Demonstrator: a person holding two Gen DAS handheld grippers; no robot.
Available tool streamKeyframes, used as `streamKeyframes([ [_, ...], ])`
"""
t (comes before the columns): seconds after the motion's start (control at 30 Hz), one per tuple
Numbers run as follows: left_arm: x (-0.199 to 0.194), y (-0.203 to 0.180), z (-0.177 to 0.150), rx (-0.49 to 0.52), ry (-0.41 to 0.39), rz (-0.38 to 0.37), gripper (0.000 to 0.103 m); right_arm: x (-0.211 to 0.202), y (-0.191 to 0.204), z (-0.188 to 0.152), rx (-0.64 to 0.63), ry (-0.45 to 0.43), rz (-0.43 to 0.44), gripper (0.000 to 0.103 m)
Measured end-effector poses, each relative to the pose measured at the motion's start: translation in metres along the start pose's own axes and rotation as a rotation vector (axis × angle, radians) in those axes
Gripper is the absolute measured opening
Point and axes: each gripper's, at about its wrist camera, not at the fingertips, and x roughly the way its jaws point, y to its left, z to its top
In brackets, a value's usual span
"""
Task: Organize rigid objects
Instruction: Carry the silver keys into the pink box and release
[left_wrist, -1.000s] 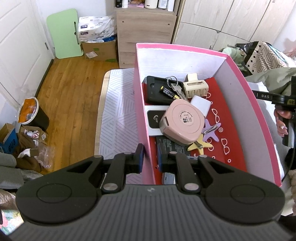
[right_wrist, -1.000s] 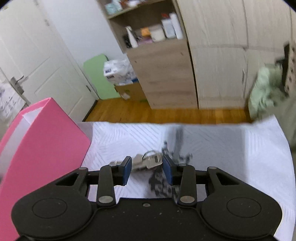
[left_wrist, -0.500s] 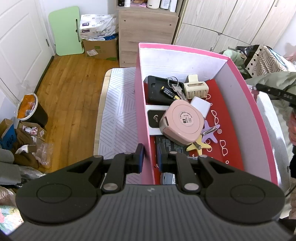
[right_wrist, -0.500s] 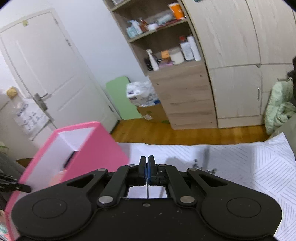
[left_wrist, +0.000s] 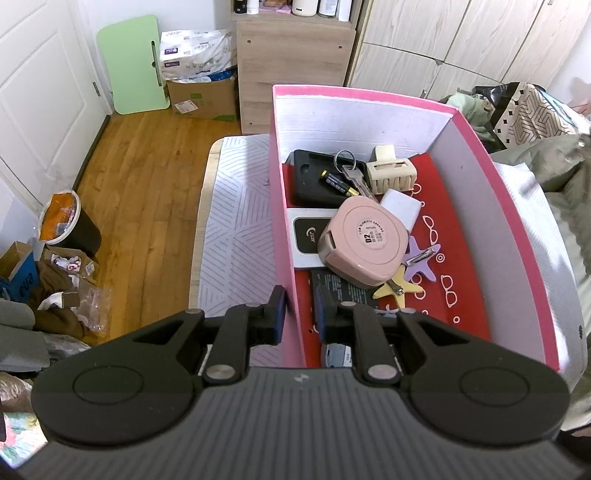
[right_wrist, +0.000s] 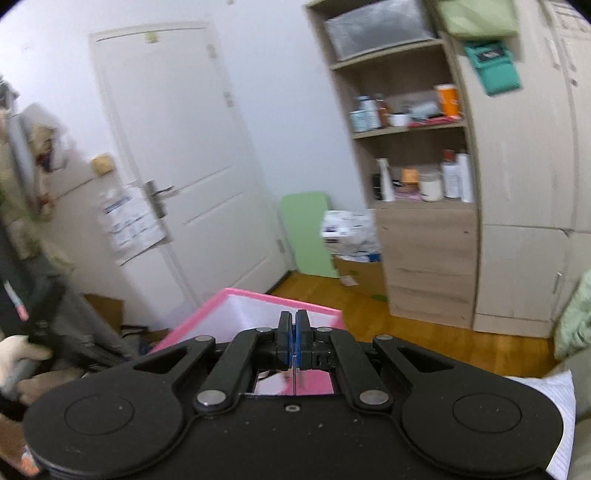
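Observation:
An open pink box (left_wrist: 369, 92) stands on the bed. In it lie a round pink case (left_wrist: 365, 240), a black power bank (left_wrist: 314, 177), a battery (left_wrist: 334, 182), a set of keys (left_wrist: 351, 170), a cream hair claw (left_wrist: 391, 173) and two star clips (left_wrist: 423, 258). My left gripper (left_wrist: 300, 314) is shut on the box's left wall, one pad on each side. My right gripper (right_wrist: 294, 332) is shut, raised behind the pink box (right_wrist: 236, 306). Only a thin metal edge of the keys (right_wrist: 294, 376) shows below its pads.
The bed's white patterned cover (left_wrist: 236, 221) lies left of the box. A bin (left_wrist: 66, 221) and clutter sit on the wood floor (left_wrist: 147, 177). A wooden shelf unit (right_wrist: 424, 240) and white door (right_wrist: 192, 177) stand beyond. A person's gloved hand (right_wrist: 18, 354) is at left.
My right gripper closed on the keys on the bed, then rose and swung toward the pink box. The left gripper kept its hold on the wall.

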Motion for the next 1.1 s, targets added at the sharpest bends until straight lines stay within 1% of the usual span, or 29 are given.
streamKeyframes([
  [0.1, -0.001, 0.0, -0.002, -0.002, -0.005, -0.001, 0.015, -0.007, 0.015, 0.003, -0.013, 0.026, 0.071, 0.003],
  [0.23, -0.003, 0.001, -0.002, -0.006, -0.006, -0.005, 0.015, -0.007, 0.032, -0.005, -0.013, 0.061, 0.167, 0.003],
  [0.33, -0.003, -0.001, -0.002, 0.008, -0.004, 0.004, 0.015, 0.009, 0.037, -0.019, 0.012, 0.12, 0.222, 0.003],
  [0.5, -0.004, -0.003, -0.002, 0.01, -0.004, 0.01, 0.015, 0.041, 0.044, -0.046, 0.041, 0.232, 0.268, 0.003],
  [0.57, -0.005, -0.003, -0.003, 0.002, -0.007, 0.008, 0.015, 0.057, 0.046, -0.054, 0.038, 0.272, 0.263, 0.003],
  [0.6, -0.005, -0.002, -0.003, -0.002, -0.008, 0.008, 0.015, 0.065, 0.048, -0.058, 0.029, 0.283, 0.24, 0.003],
  [0.67, -0.006, -0.002, -0.003, -0.006, -0.01, 0.006, 0.015, 0.076, 0.053, -0.061, -0.002, 0.291, 0.181, 0.004],
  [0.73, -0.007, -0.001, -0.003, -0.008, -0.009, 0.003, 0.015, 0.079, 0.05, -0.062, 0.004, 0.283, 0.165, 0.006],
  [0.93, -0.008, -0.006, -0.005, 0.021, -0.004, 0.012, 0.015, 0.061, 0.039, -0.056, 0.061, 0.227, 0.155, 0.009],
  [1.1, -0.009, -0.004, -0.005, 0.006, -0.008, 0.003, 0.016, 0.051, 0.035, -0.056, 0.105, 0.197, 0.15, 0.01],
])
